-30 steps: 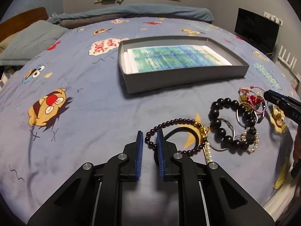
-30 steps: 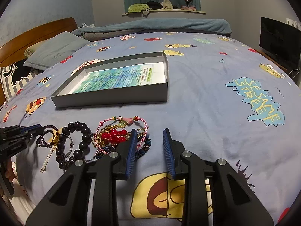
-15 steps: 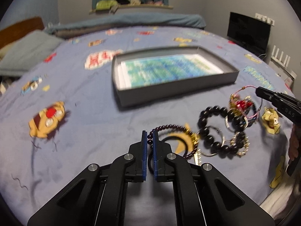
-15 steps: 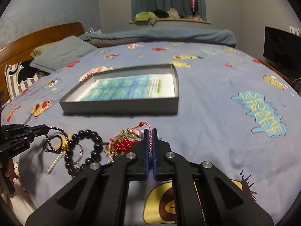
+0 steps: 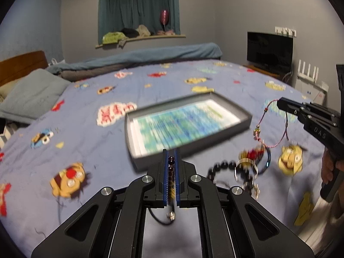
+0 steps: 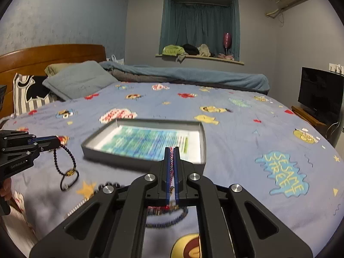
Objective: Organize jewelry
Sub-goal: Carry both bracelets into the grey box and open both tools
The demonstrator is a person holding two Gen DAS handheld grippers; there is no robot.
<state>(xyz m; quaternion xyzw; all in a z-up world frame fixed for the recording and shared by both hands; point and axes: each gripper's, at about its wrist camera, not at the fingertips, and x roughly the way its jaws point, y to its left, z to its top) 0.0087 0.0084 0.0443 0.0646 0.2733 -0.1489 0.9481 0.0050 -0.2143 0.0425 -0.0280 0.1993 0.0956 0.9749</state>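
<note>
My left gripper is shut on a string of small dark beads. In the right wrist view that dark bead bracelet hangs from the left gripper with a gold charm and a black cord loop below it. My right gripper is shut on a pink braided cord bracelet. From the left wrist view the right gripper holds that cord in the air, its red charm cluster dangling low. A grey open box lies beyond both.
A large black bead bracelet and silver rings lie on the blue cartoon bedsheet. A pearl strand lies near the bed's edge. Pillow, wooden headboard, rolled blanket and a TV ring the bed.
Both grippers went from open to shut, the left on the dark bead bracelet, the right on the pink cord bracelet. Both then rose off the sheet with the jewelry hanging.
</note>
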